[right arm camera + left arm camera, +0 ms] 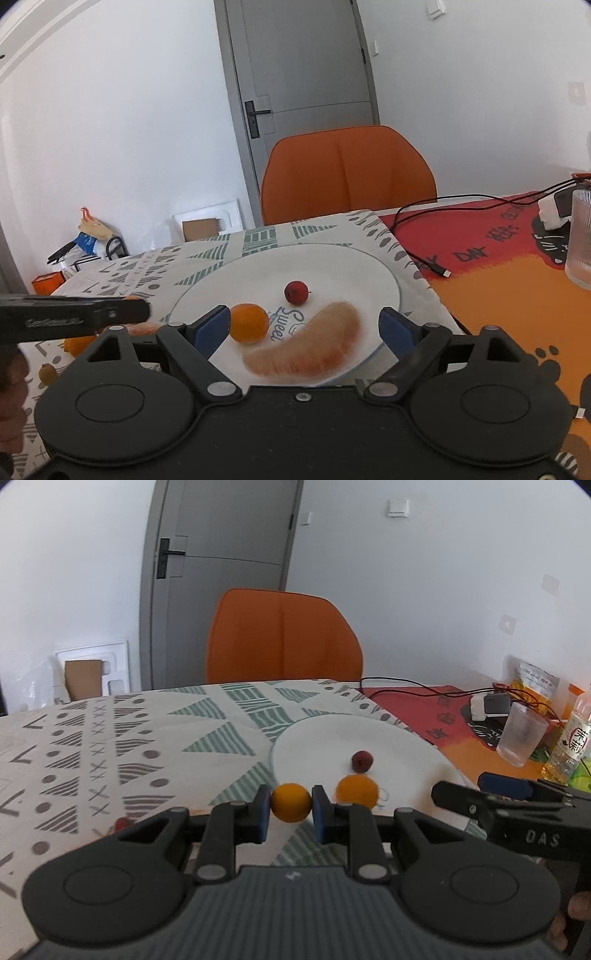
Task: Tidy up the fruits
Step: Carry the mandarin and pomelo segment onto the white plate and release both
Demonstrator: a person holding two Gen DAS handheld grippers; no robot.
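My left gripper [291, 804] clamps a small round orange fruit [291, 802] between its blue pads, holding it above the near left rim of the round white ceramic plate [325, 738], which lies just ahead and to the right of the tips. On that plate, directly beyond my right-hand pad, sits a second round orange fruit [357, 791], and farther ahead a small dark-red berry-like fruit [362, 761].

My right gripper [303, 328] stands with its jaws spread wide over the near edge of the same plate, gripping nothing. A pale pink, curved, fuzzy-looking segment of fruit [308, 347] lies on the plate between the two blue fingers, touching neither. The second orange fruit sits just inside the left finger, and I cannot tell whether it touches the pad. The red berry lies ahead of the gap, near the printed lettering at the plate's centre.

To the left of my right gripper, more orange-coloured fruit pieces [142, 328] lie on the green-and-grey patterned tablecloth [110, 746], partly hidden behind my other tool. An orange upholstered chair [282, 638] stands beyond the table, a ribbed clear glass tumbler [521, 734] off to the right.
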